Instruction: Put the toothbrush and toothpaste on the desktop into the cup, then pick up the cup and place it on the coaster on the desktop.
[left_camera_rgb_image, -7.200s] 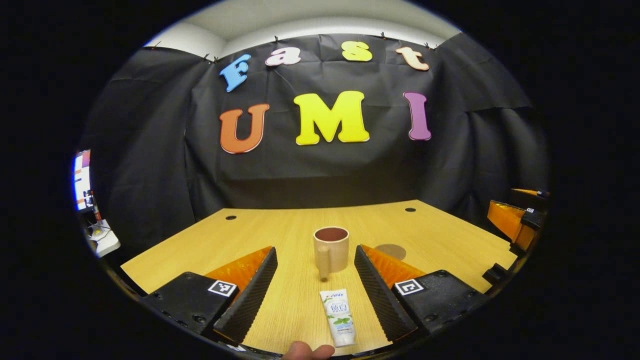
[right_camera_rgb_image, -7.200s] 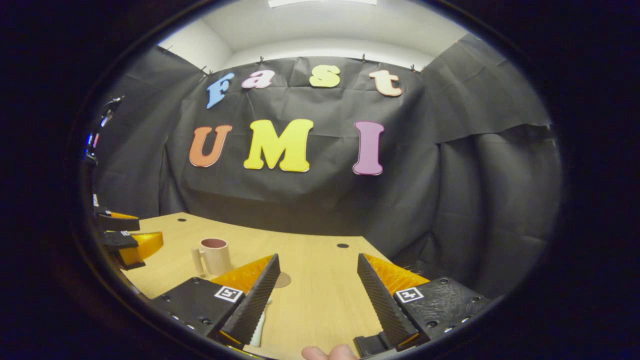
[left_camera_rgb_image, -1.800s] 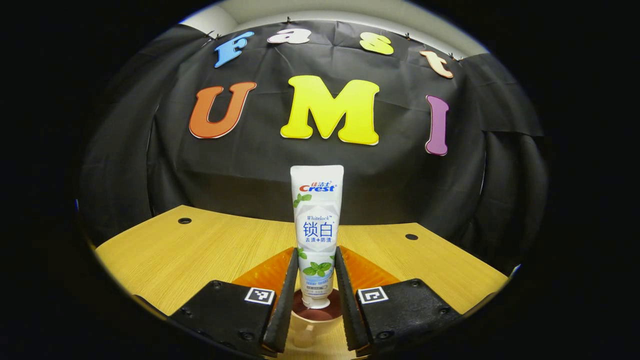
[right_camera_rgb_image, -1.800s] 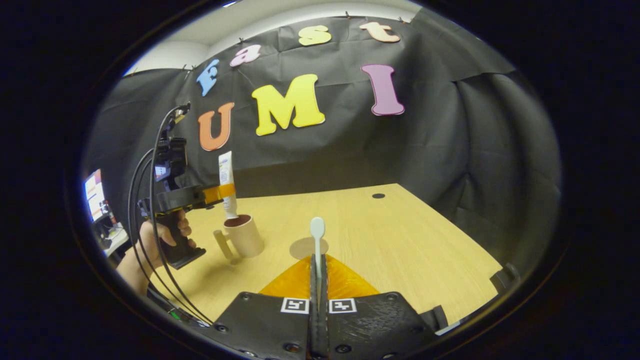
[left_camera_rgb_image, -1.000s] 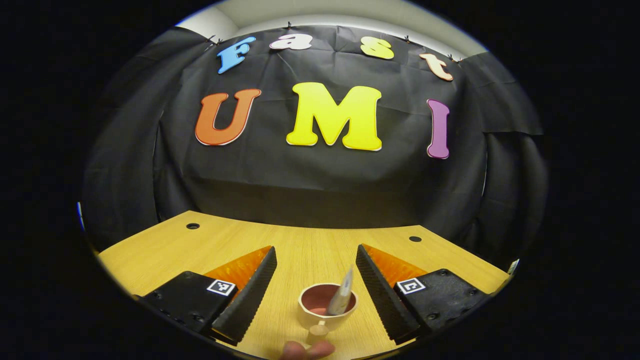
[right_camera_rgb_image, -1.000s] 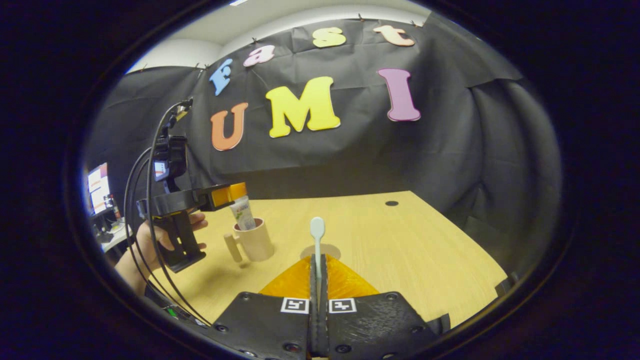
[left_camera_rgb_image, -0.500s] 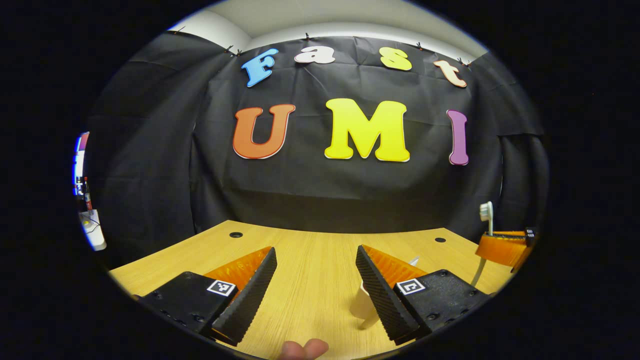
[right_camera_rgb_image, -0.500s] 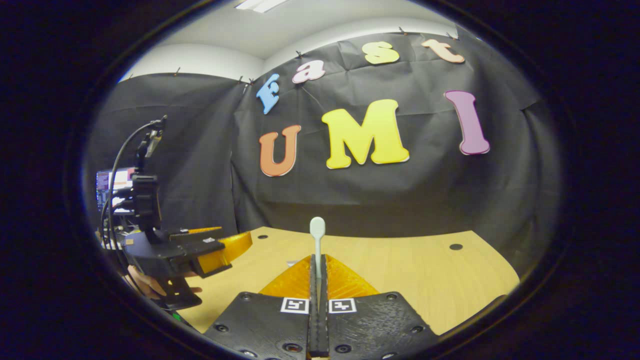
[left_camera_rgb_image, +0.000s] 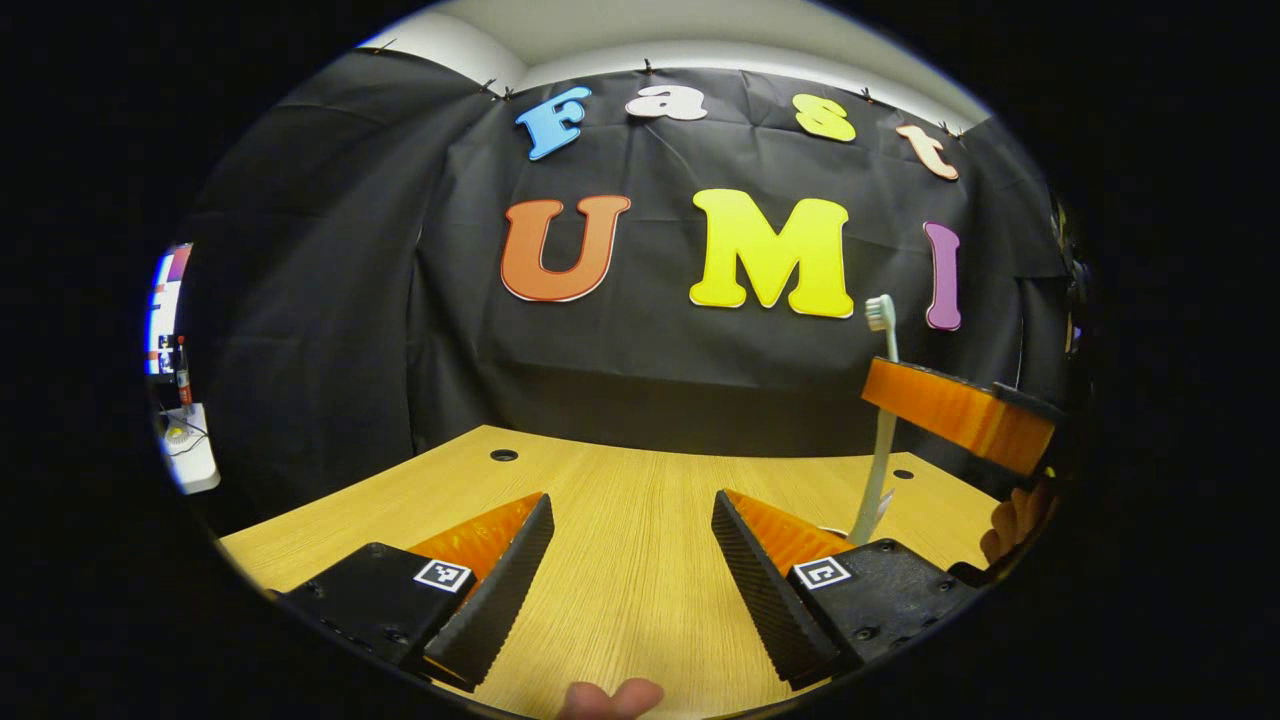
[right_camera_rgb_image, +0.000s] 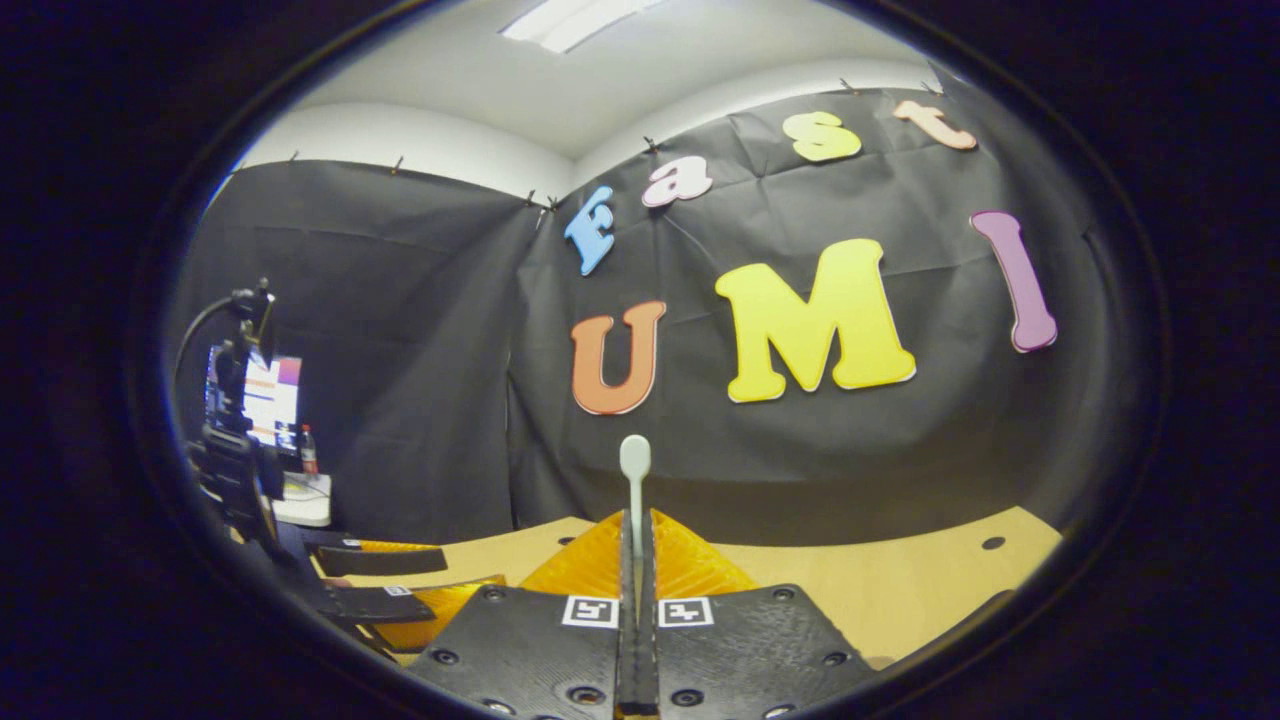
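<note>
Right hand-held gripper (right_camera_rgb_image: 636, 600) clamps the unmarked toothbrush (right_camera_rgb_image: 634, 470) upright; left hand-held gripper (left_camera_rgb_image: 632, 560) gapes wide, empty

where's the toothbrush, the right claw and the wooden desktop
white plastic toothbrush (left_camera_rgb_image: 881, 312), left gripper view, on its bristled head
right claw (right_camera_rgb_image: 636, 545), right gripper view, midway between its fingertips, shut on the toothbrush
light wooden desktop (left_camera_rgb_image: 620, 520), left gripper view, on bare wood

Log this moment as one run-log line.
left tool: open, over desk | right tool: shut on toothbrush, upright, raised | next: toothbrush to cup
</note>
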